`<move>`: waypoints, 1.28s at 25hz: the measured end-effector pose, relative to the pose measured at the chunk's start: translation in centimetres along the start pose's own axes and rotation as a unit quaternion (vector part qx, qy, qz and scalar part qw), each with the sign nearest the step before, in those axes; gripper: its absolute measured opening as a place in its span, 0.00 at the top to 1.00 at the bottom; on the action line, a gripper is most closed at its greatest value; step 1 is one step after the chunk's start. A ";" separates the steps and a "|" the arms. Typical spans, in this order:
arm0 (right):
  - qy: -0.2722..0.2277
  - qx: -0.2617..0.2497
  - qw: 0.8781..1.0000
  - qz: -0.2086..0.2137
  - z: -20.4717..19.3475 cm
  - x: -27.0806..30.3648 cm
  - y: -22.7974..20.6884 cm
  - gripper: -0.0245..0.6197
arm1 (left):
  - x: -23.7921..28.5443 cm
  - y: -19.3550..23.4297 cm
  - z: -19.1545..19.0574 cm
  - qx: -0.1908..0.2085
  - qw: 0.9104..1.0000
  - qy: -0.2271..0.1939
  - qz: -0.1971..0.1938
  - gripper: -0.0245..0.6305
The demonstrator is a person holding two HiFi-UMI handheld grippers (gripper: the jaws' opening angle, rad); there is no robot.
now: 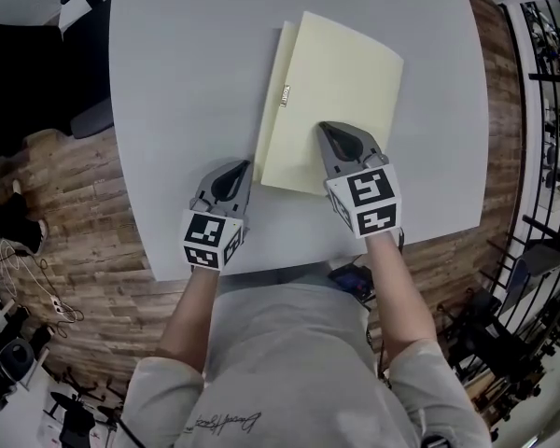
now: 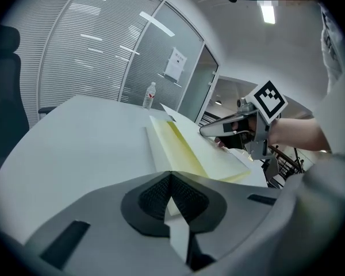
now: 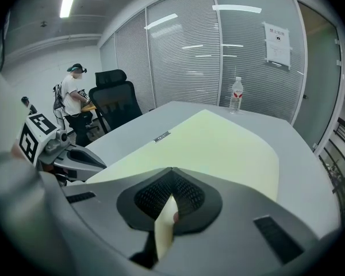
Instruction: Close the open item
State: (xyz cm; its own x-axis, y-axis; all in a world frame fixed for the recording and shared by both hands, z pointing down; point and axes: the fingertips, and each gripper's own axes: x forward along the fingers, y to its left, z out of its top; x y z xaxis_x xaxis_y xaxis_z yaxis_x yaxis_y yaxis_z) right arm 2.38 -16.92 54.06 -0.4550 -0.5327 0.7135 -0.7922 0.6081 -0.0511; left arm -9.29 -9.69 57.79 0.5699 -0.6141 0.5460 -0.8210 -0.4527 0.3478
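Observation:
A pale yellow folder lies on the grey table, its top cover slightly offset from the lower one and a little raised along the left side. My right gripper is shut, its tips resting on the cover near the folder's near edge; the cover stretches out ahead of it. My left gripper is shut with nothing in it, on the table just left of the folder's near left corner. A small label sits by the spine.
A water bottle stands at the table's far end. A black office chair and a person are beyond the table's left side. The table's near edge runs just behind both grippers.

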 end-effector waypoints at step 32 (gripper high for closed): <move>0.121 -0.044 0.991 0.022 -2.2 3.0 2.7 0.94 | 0.2 0.2 -0.5 -0.015 1.000 0.002 -0.002 0.95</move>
State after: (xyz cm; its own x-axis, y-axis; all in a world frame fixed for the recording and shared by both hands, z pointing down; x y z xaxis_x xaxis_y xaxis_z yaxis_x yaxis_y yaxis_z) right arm -0.20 -15.61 57.55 -0.3690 -0.3548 0.8590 -0.7303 0.6824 -0.0319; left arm -9.37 -9.60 58.41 0.5731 -0.6093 0.5481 -0.8194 -0.4351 0.3732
